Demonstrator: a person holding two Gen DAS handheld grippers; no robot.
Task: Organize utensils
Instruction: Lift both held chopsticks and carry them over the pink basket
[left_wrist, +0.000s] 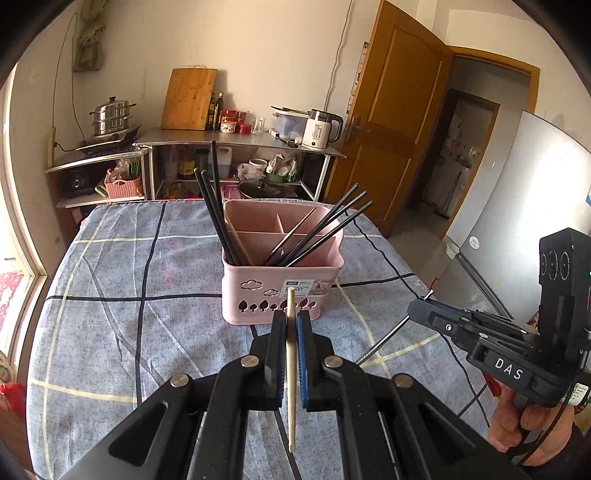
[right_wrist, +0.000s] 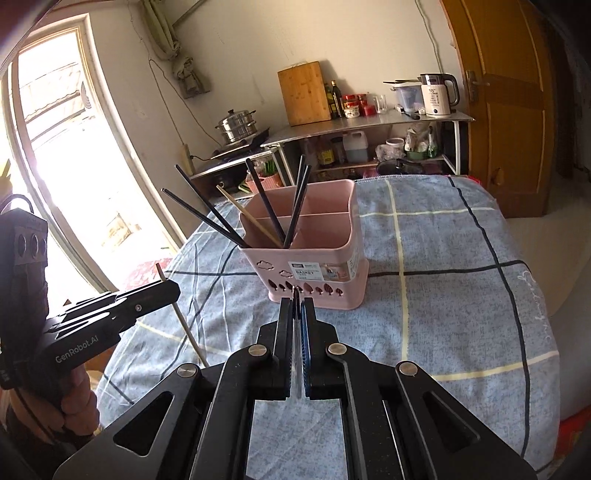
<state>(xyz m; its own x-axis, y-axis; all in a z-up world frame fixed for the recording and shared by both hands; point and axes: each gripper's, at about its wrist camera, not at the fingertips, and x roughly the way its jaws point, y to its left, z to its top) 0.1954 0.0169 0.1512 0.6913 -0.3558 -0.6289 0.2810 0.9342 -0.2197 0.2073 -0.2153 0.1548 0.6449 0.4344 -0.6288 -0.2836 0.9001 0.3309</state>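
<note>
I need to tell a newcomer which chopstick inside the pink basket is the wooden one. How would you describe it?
On the table with the blue checked cloth stands a pink utensil basket. Look in its front compartment, at the side towards the window, where several black chopsticks lean outwards. Among them the wooden chopstick is the only pale tan one, and its tip reaches less far than theirs.

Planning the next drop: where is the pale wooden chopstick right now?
The pale wooden chopstick is clamped in the left gripper, held above the checked tablecloth, just short of the pink plastic utensil basket.
</note>
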